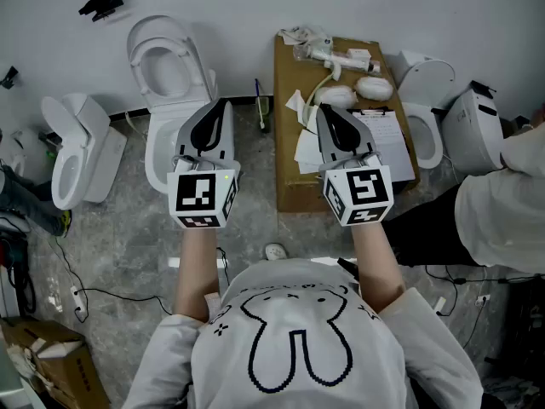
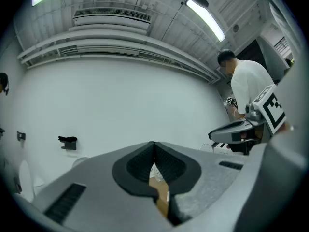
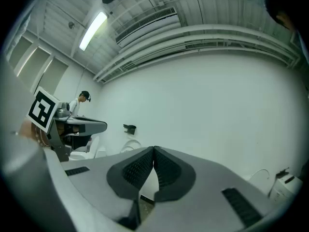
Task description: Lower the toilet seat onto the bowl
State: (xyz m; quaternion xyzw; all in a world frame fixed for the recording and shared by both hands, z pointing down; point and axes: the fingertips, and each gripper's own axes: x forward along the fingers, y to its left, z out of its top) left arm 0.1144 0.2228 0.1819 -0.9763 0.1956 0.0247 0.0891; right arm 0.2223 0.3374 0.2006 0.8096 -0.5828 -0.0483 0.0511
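Note:
A white toilet stands against the far wall with its seat and lid (image 1: pixel 167 58) raised upright; its bowl (image 1: pixel 158 153) lies below, partly hidden by my left gripper. My left gripper (image 1: pixel 224 103) is held level just right of the toilet, jaws shut and empty. My right gripper (image 1: pixel 324 109) hovers over the cardboard box, also shut with nothing in it. In the left gripper view the left gripper (image 2: pixel 153 145) has its pads meeting, and the right gripper (image 2: pixel 240 128) shows to its right. In the right gripper view the right gripper (image 3: pixel 153 150) is shut too, with the raised seat (image 3: pixel 129 146) faint beyond.
A long cardboard box (image 1: pixel 289 190) with papers and parts lies right of the toilet. A second toilet (image 1: pixel 75 150) stands at the left, a third (image 1: pixel 426 118) at the right. A person in a white top (image 1: pixel 502 207) is at the right edge. Cables (image 1: pixel 102 295) cross the floor.

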